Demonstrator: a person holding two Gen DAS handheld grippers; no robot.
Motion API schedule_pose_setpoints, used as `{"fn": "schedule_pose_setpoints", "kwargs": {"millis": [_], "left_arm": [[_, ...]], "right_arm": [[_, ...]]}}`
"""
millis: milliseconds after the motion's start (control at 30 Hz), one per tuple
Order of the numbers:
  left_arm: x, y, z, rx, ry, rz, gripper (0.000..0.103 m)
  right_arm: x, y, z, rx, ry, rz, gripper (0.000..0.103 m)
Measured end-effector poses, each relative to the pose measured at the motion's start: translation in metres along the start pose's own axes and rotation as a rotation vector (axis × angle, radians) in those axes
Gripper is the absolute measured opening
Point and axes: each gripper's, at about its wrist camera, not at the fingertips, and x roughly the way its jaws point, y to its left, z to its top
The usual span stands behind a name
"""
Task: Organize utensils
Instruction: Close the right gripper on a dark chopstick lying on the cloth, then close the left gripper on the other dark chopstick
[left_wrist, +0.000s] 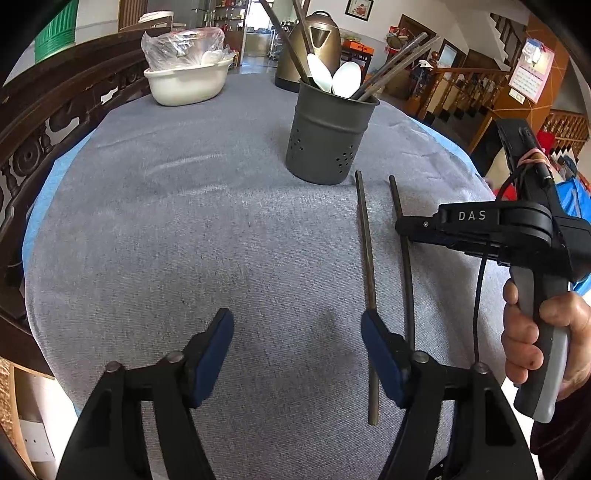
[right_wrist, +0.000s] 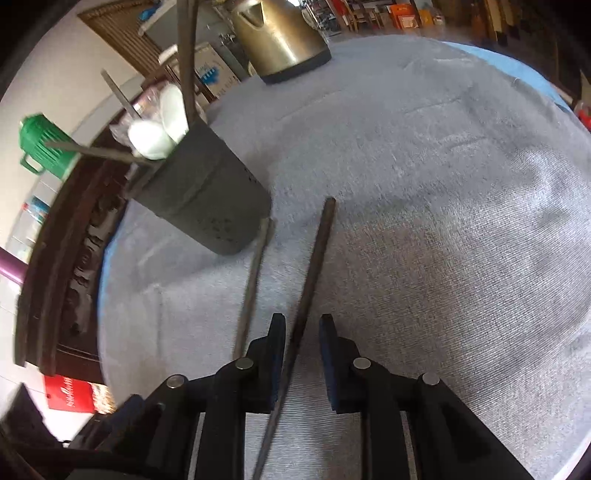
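Note:
Two dark chopsticks lie side by side on the grey cloth. The left chopstick (left_wrist: 366, 258) (right_wrist: 255, 273) runs past the inner side of my left gripper's right finger (left_wrist: 382, 354). My left gripper (left_wrist: 297, 343) is open wide with only cloth between its pads. The right chopstick (left_wrist: 405, 266) (right_wrist: 308, 280) passes between the pads of my right gripper (right_wrist: 303, 350) (left_wrist: 400, 226), whose jaws stand narrow with a gap still showing beside the stick. A grey perforated holder (left_wrist: 328, 136) (right_wrist: 207, 195) with white spoons and several chopsticks stands just beyond the chopsticks' far tips.
A bronze kettle (left_wrist: 314, 48) (right_wrist: 280, 37) stands behind the holder. A white basin (left_wrist: 188, 85) with a plastic bag sits at the back left. A carved wooden rail (left_wrist: 37, 140) borders the table's left side. A person's hand (left_wrist: 535, 332) holds the right gripper's handle.

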Motion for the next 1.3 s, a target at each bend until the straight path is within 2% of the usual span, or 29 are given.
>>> {"fn": "schedule_pose_setpoints", "kwargs": {"millis": [133,367,700,1300], "left_arm": [[-0.001,0.001,0.000,0.000,0.001,-0.006,0.060],[0.000,-0.001,0.002,0.010,0.016,-0.014,0.059],[0.027,-0.023,0.012,0.059,0.096,-0.044,0.060],[0.043,-0.044,0.014,0.163,0.085,0.048,0.059]], "right_arm": [[-0.002,0.006,-0.002,-0.060,-0.012,-0.043,0.014],[-0.010,0.003,-0.003,-0.155,0.001,-0.121,0.013],[-0.016,-0.015,-0.005,-0.176,0.033,-0.119,0.011],[-0.024,-0.023,-0.006,-0.174,0.040,-0.122,0.011]]}}
